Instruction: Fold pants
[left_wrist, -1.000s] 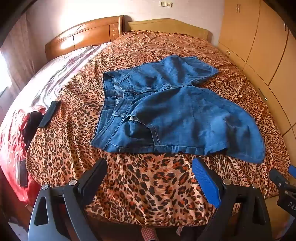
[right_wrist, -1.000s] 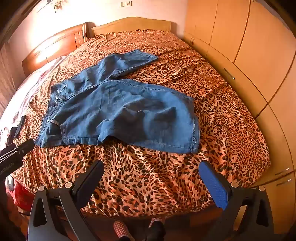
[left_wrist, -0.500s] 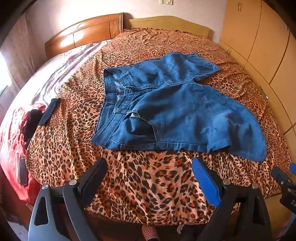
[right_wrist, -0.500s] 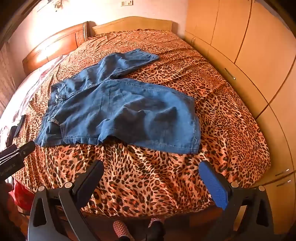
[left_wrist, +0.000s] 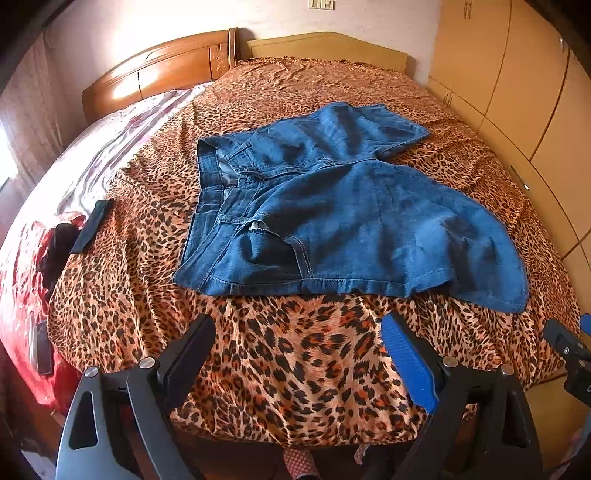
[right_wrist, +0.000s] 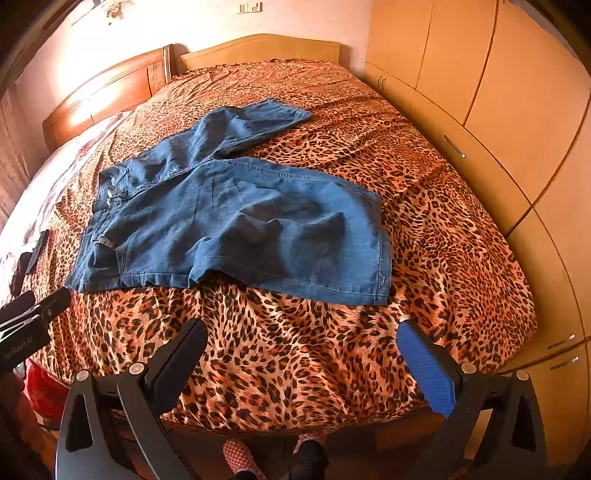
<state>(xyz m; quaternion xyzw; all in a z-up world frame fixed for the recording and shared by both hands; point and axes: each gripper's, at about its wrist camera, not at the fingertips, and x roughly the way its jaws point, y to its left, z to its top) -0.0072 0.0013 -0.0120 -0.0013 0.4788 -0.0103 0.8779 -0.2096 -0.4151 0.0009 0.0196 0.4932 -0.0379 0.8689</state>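
The left tool (left_wrist: 297, 345) hangs released, fingers spread wide over the near edge of the bed (left_wrist: 295, 369); the right tool (right_wrist: 301, 352) is likewise released and empty. The blue denim pants (left_wrist: 332, 218) lie flat mid-bed on the leopard-print cover (waistband left, legs spreading right and far). A wooden headboard (left_wrist: 162, 70) stands far left, wardrobe doors (right_wrist: 517, 92) along the right.
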